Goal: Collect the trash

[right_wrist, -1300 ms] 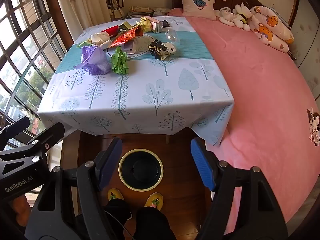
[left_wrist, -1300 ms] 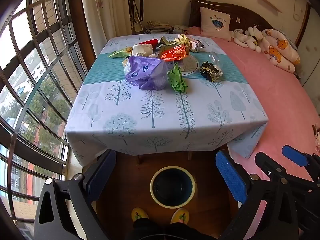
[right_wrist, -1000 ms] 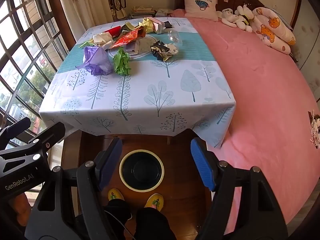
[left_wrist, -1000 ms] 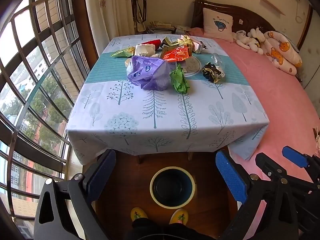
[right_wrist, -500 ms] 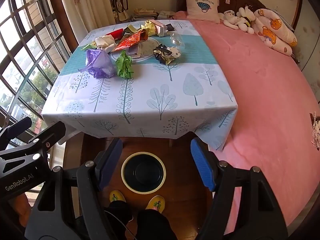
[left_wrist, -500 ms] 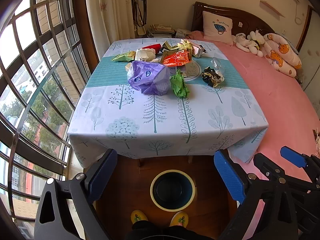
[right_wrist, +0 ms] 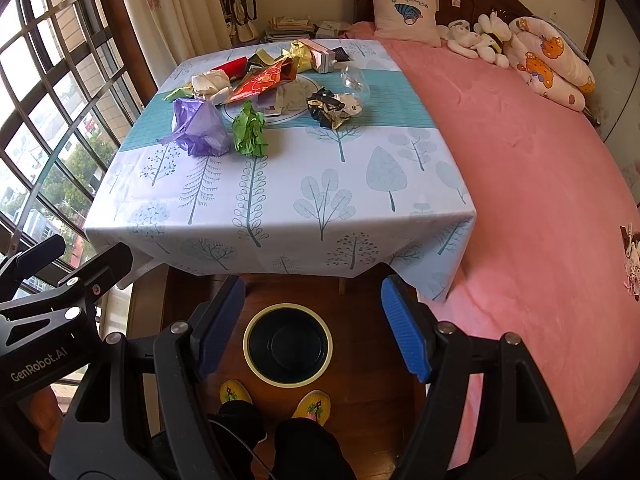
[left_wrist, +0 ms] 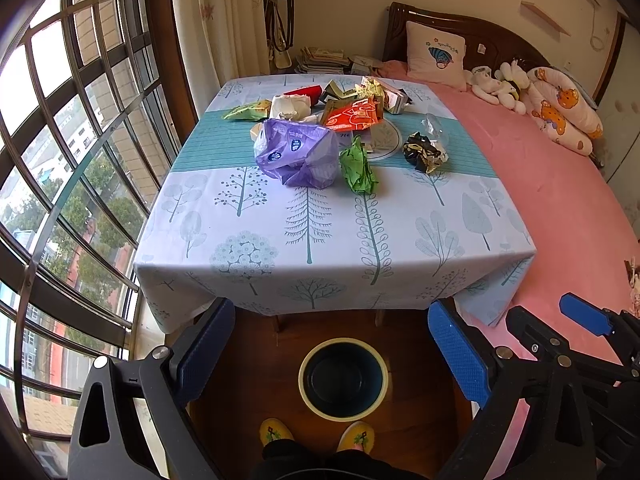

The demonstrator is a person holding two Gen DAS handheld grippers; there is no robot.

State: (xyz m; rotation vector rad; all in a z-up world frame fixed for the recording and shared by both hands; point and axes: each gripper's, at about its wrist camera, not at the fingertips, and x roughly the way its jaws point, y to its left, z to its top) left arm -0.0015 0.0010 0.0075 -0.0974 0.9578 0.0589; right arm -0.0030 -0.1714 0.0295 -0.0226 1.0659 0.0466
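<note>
- Both views are shifted slightly since 1.3 s ago; more far wall is seen.
- Left gripper and right gripper are held wide open, empty.
- Trash pile is spread on the table's far half; bin is on the floor below.

We see a pink-covered bed on the right, plush toys and a white embroidered pillow at its far end, and a barred window on the left.
</note>
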